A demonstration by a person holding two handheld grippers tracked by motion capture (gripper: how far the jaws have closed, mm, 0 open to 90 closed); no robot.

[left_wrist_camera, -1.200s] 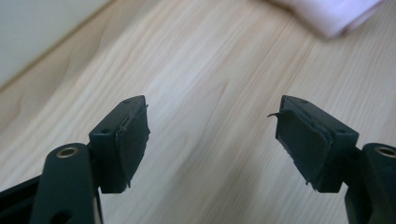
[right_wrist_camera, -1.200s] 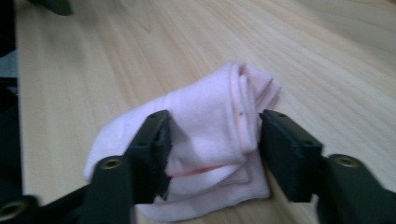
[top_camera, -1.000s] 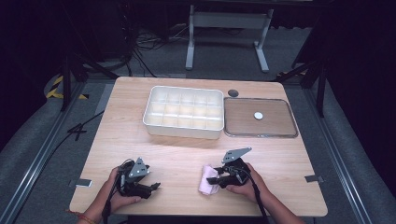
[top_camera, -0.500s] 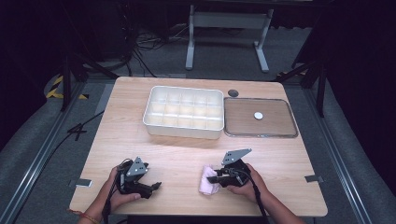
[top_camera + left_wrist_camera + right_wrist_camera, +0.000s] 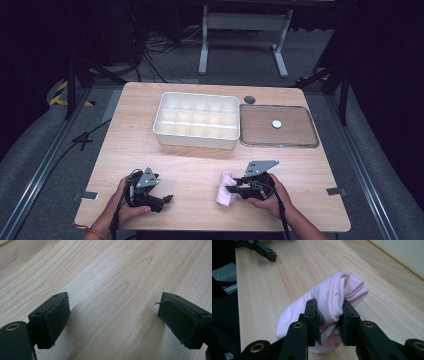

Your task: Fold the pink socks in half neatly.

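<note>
A rolled pink sock (image 5: 224,192) (image 5: 332,295) lies on the wooden table (image 5: 200,165) near its front edge. My right gripper (image 5: 233,189) (image 5: 329,312) is shut on the sock's near end; its jaws have just been closing and the pads dent the fabric. My left gripper (image 5: 168,199) (image 5: 113,312) rests low over bare wood at the front left. It is open, its jaws have just been opening, and nothing lies between them. In the right gripper view the left gripper (image 5: 262,250) appears at the top left.
A white tray with several compartments (image 5: 195,142) stands at the table's middle back. To its right lies a shallow clear-rimmed tray (image 5: 300,132) with a small white disc (image 5: 276,123) in it. A dark round spot (image 5: 249,99) sits behind them.
</note>
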